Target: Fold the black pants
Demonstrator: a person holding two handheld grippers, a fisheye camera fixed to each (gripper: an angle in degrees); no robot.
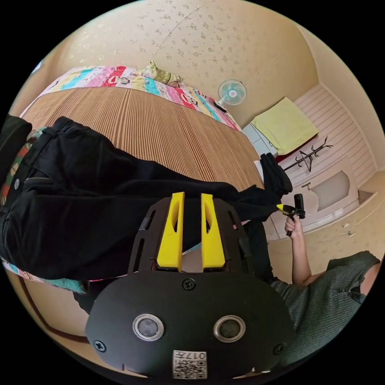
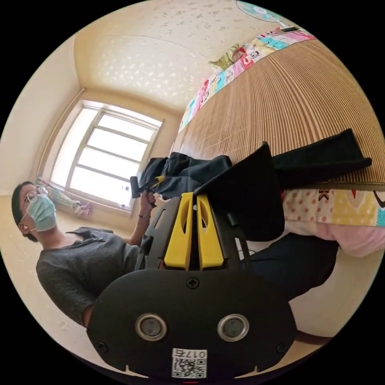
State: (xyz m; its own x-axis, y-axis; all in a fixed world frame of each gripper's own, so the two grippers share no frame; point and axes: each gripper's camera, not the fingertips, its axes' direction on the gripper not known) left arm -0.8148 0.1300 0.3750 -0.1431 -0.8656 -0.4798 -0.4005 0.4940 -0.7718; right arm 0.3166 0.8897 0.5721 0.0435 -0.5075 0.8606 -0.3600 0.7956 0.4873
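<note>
Both grippers are clamping the black pants (image 1: 80, 192), which are lying lengthwise along the near edge of the bamboo mat (image 1: 160, 128). The left gripper (image 1: 190, 196) is pinching the waist side, the right gripper (image 2: 193, 197) the leg-hem end.

black pants (image 1: 80, 200); yellow jaws; brown striped mat (image 1: 160, 124); patchwork sheet (image 1: 120, 78)

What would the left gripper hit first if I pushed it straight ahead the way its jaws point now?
The black pants. The left gripper has its tips right at the dark cloth, apparently nipping its edge, so it would press into the pants at once, with the striped bed mat likely beyond; depth is unclear.
</note>
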